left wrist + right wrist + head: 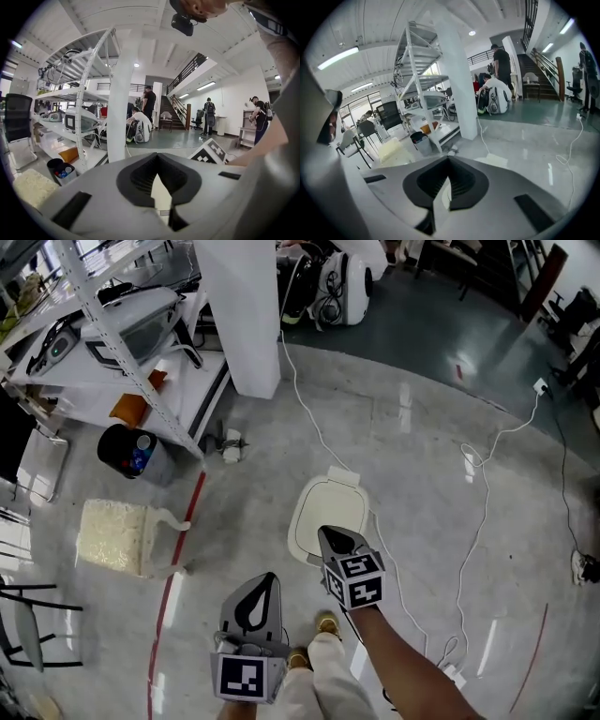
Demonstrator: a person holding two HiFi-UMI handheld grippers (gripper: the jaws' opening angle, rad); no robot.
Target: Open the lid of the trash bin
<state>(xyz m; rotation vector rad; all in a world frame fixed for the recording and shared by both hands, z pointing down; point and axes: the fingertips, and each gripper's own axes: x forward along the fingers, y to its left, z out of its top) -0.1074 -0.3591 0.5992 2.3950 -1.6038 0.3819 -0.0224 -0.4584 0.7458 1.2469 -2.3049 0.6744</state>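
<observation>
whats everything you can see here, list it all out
trash bin: one, white, on the floor ahead of the right tool, lid down
open bin: one, black, at the foot of the shelf rack, rubbish inside
shelf rack: one, white, upper left
pillar: one, white, top centre
foam block: one, pale yellow, floor at left
cables: two, white, trailing over the floor
floor lines: two, red, one left of the left tool, one lower right
left tool: one, grey, bottom centre, jaws shut, empty
right tool: one, grey, over the bin's near edge, jaws shut, empty
arm: one, bare, behind the right tool
</observation>
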